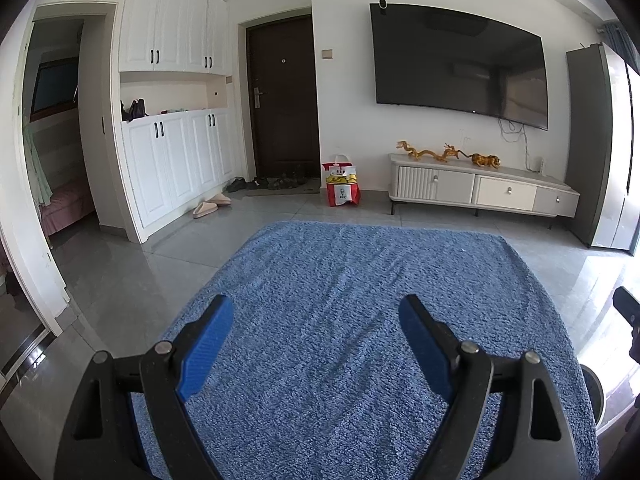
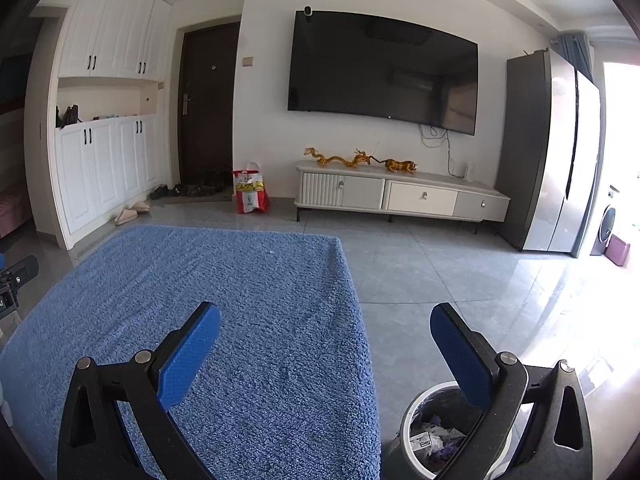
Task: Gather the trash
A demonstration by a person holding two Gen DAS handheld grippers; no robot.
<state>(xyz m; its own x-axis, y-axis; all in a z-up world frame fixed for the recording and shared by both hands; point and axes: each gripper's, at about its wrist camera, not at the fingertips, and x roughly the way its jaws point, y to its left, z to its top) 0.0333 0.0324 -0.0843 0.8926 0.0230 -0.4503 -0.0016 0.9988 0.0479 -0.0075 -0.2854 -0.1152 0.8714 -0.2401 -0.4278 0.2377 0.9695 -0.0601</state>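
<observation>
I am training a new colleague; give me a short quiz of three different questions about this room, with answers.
1. True or false: the trash bin stands in the middle of the blue rug.
2. What lies in the bin: A) nothing, B) crumpled trash, C) slippers?
3. Fill in: the red bag stands on the floor between the dark door and the ____.

Key:
1. False; it stands on the tiles beside the rug's right edge, under the right gripper.
2. B.
3. TV cabinet.
</observation>
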